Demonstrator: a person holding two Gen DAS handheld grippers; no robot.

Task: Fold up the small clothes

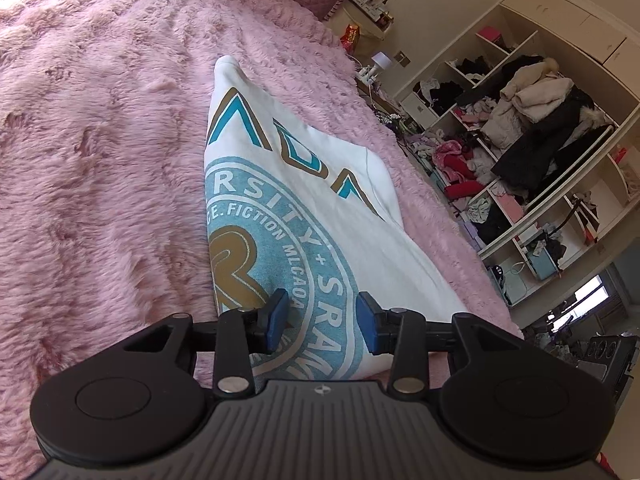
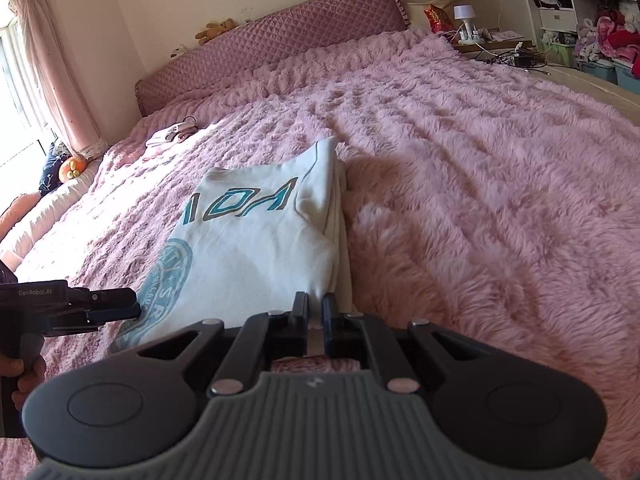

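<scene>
A white sweatshirt [image 1: 360, 240] with a teal and gold round print lies folded lengthwise on the pink fluffy blanket [image 1: 100, 160]. My left gripper [image 1: 322, 314] stands open over the near printed end, its blue pads [image 1: 278, 316] apart on either side of the print and not pinching any cloth. In the right wrist view the sweatshirt [image 2: 256, 248] stretches away from me. My right gripper [image 2: 315, 306] is shut on its near edge, with white cloth caught between the fingers. The left gripper [image 2: 134, 310] shows there at the sweatshirt's left side, held by a hand [image 2: 24, 376].
The blanket [image 2: 480, 200] covers a wide bed with a quilted headboard [image 2: 280, 36]. A small pale garment [image 2: 172, 134] lies far left near the curtain [image 2: 52, 72]. A bedside table with a lamp [image 2: 464, 16] and open shelves stuffed with clothes [image 1: 520, 120] stand beyond the bed's edge.
</scene>
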